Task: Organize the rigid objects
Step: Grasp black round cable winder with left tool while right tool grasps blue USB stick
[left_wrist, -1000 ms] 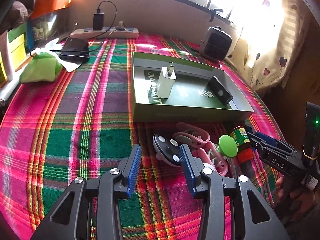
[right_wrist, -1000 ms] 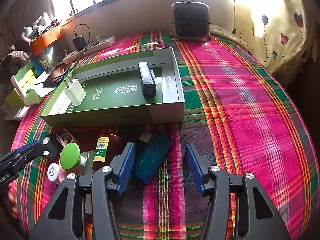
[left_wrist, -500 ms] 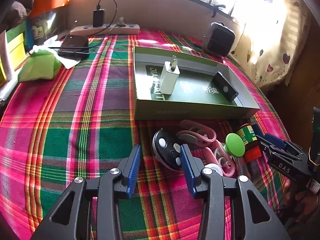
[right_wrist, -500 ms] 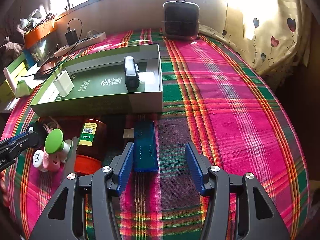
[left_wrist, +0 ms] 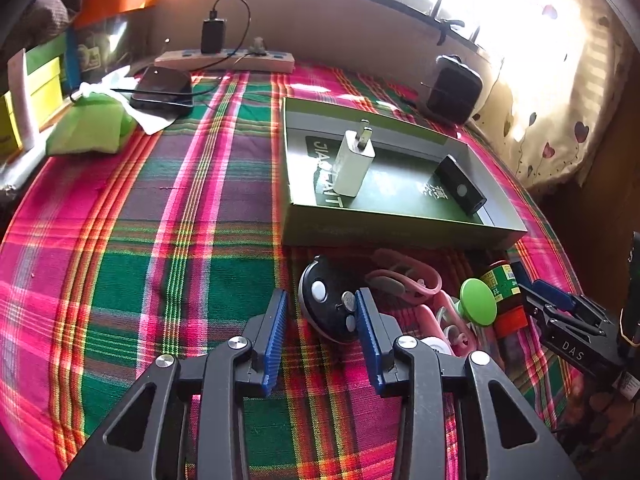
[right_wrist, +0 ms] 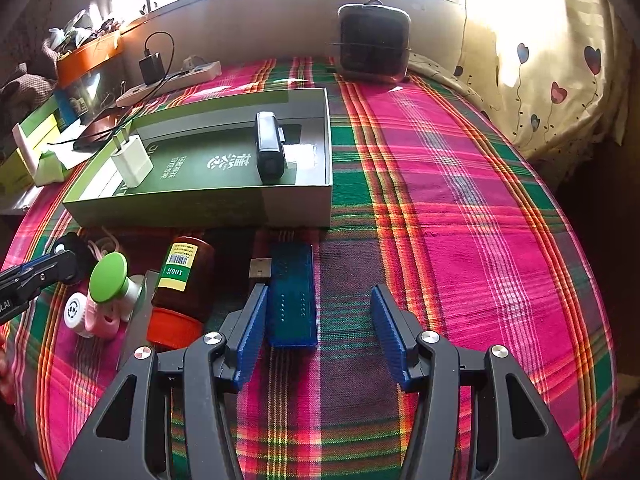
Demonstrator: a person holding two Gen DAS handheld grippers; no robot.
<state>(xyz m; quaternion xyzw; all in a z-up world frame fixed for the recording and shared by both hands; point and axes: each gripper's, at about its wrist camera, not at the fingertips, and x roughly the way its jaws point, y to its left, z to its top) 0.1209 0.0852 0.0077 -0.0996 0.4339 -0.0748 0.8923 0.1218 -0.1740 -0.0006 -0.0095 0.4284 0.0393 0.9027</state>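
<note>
Left gripper (left_wrist: 320, 322) closing on round black remote (left_wrist: 328, 306) lying just before green box (left_wrist: 400, 236), off-centre so may squirt out; right gripper (right_wrist: 318, 320) released, blue stick (right_wrist: 291, 300) at its left pad

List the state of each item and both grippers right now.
left gripper: jaws closing around the black remote
black remote: on the cloth, between the pads
right gripper: open, empty
blue USB device: flat on cloth
brown bottle: lying on its side
green box: open
white charger: in box
black device: in box
</note>
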